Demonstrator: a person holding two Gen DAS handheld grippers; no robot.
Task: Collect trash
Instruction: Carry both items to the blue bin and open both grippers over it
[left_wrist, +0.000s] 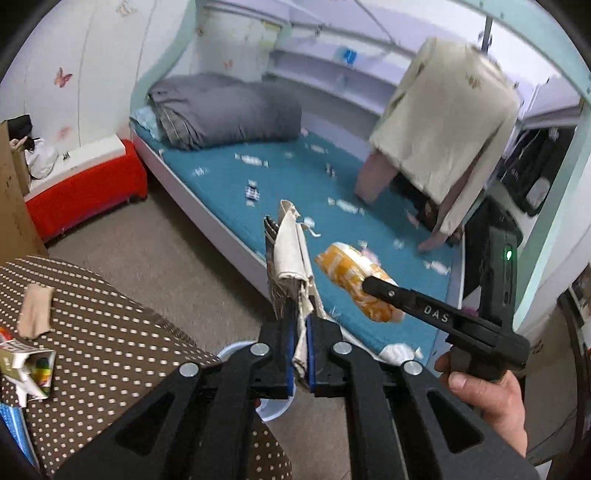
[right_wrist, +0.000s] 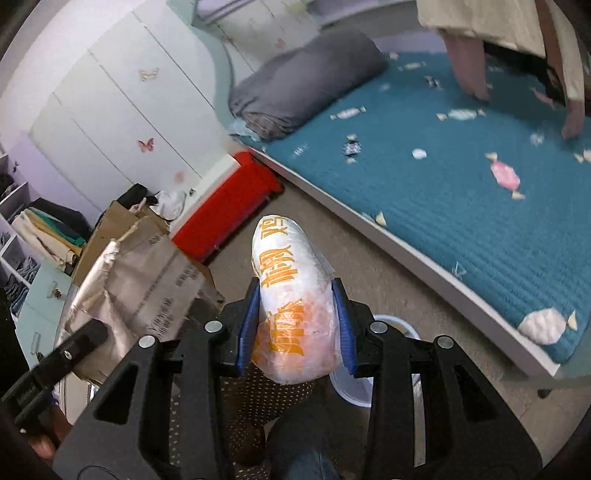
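Two loads: my left gripper (left_wrist: 301, 347) pinches a crumpled beige paper wrapper (left_wrist: 291, 254); my right gripper (right_wrist: 297, 325) clamps an orange-printed white plastic packet (right_wrist: 291, 295), long axis forward, above the pale blue bin (right_wrist: 391, 325).

The left gripper (left_wrist: 300, 343) is matt black plastic with shiny metal pins and blue rubbery pads; it pinches a crumpled paper scrap (left_wrist: 291, 254), partly silvery foil. The right gripper (right_wrist: 297, 325) squeezes a glossy, wrinkled plastic wrapper (right_wrist: 293, 295), white with orange print. The mattress cover (right_wrist: 480, 221) is ribbed teal cloth, matt. The quilt (left_wrist: 225, 110) is soft grey fabric. The cardboard box (right_wrist: 155, 273) looks rough and dull. The floor (left_wrist: 155, 273) seems a matt beige carpet.
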